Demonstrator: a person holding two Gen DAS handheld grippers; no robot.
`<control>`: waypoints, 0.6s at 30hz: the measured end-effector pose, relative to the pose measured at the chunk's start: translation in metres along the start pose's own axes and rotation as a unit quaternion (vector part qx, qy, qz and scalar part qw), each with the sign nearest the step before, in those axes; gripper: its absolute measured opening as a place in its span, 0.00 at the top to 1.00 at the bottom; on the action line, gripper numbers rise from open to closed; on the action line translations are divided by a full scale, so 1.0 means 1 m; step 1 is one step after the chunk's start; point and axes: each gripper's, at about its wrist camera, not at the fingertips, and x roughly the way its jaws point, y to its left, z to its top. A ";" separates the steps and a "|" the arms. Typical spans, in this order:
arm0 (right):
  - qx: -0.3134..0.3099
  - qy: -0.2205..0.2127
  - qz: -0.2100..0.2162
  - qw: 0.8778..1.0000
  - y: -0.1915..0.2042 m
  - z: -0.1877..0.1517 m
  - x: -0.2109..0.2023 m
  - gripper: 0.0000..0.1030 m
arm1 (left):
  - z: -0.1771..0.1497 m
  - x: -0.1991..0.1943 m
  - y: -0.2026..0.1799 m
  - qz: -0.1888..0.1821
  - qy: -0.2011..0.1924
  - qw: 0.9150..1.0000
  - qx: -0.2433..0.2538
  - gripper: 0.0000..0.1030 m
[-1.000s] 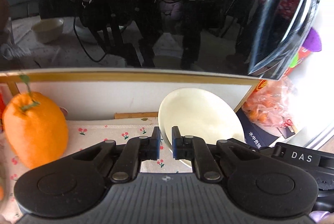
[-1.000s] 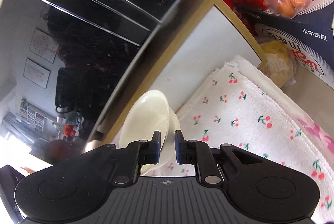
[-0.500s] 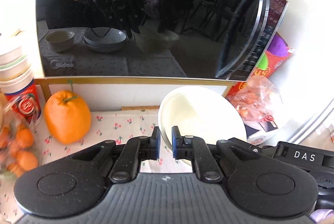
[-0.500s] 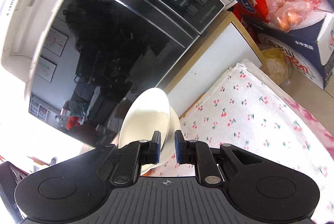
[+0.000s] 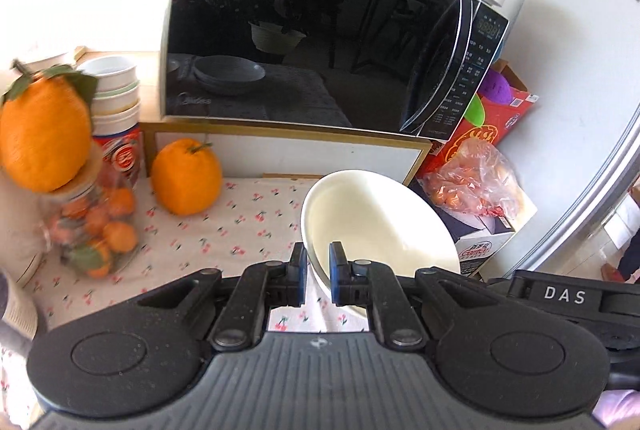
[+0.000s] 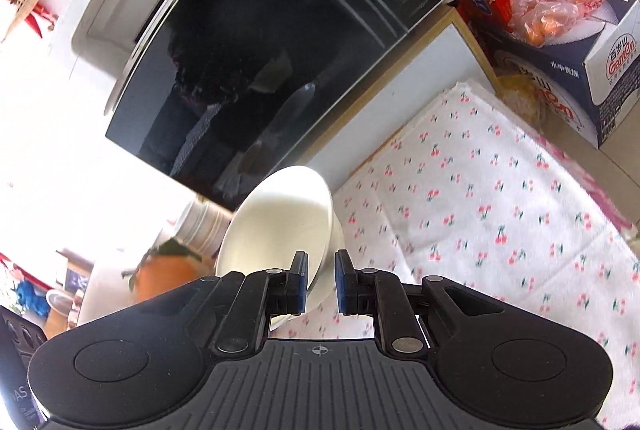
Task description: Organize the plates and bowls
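A cream bowl [image 5: 376,218] is held tilted above a cherry-print cloth [image 5: 224,230]. My left gripper [image 5: 318,274] is shut on its near left rim. The same bowl [image 6: 280,218] shows in the right wrist view, tilted, with my right gripper [image 6: 320,282] shut on its rim from the other side. The right gripper's body [image 5: 568,296] shows at the right of the left wrist view. Both hold the bowl in front of a black microwave [image 5: 320,29].
An orange [image 5: 186,175] sits on the cloth below the microwave. A jar of small oranges [image 5: 90,230] with a big orange [image 5: 42,137] on top and stacked cups [image 5: 116,101] stand left. A bag of fruit [image 5: 472,181] on boxes [image 6: 592,69] lies right.
Both grippers have pulled back and up from the microwave with the bowl still held; the microwave, the jar and the cups have come into view.
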 end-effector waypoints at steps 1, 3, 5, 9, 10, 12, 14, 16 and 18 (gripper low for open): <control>-0.003 0.004 0.001 1.000 0.003 -0.006 -0.001 0.86 | -0.003 -0.005 0.003 0.001 -0.002 1.000 -0.006 0.91; -0.012 0.012 0.003 1.000 0.009 -0.016 -0.001 0.86 | -0.010 -0.016 0.011 0.002 -0.004 1.000 -0.014 0.91; -0.019 0.023 0.005 1.000 0.016 -0.028 -0.001 0.86 | -0.018 -0.028 0.019 0.005 -0.008 1.000 -0.021 0.91; -0.030 0.045 0.009 0.999 0.024 -0.047 0.004 0.86 | -0.035 -0.046 0.034 0.011 -0.015 0.999 -0.027 0.90; -0.033 0.049 0.011 0.998 0.027 -0.052 0.004 0.86 | -0.038 -0.049 0.037 0.013 -0.016 0.999 -0.028 0.90; -0.040 0.059 0.013 0.997 0.030 -0.058 0.007 0.86 | -0.048 -0.055 0.046 0.014 -0.018 0.999 -0.034 0.90; -0.045 0.068 0.015 0.997 0.034 -0.066 0.010 0.86 | -0.056 -0.060 0.056 0.013 -0.016 0.999 -0.045 0.90; -0.050 0.077 0.016 0.996 0.037 -0.071 0.013 0.86 | -0.065 -0.063 0.065 0.009 -0.016 0.998 -0.061 0.90; -0.051 0.086 0.015 0.995 0.039 -0.076 0.017 0.86 | -0.072 -0.064 0.074 0.009 -0.021 0.997 -0.074 0.90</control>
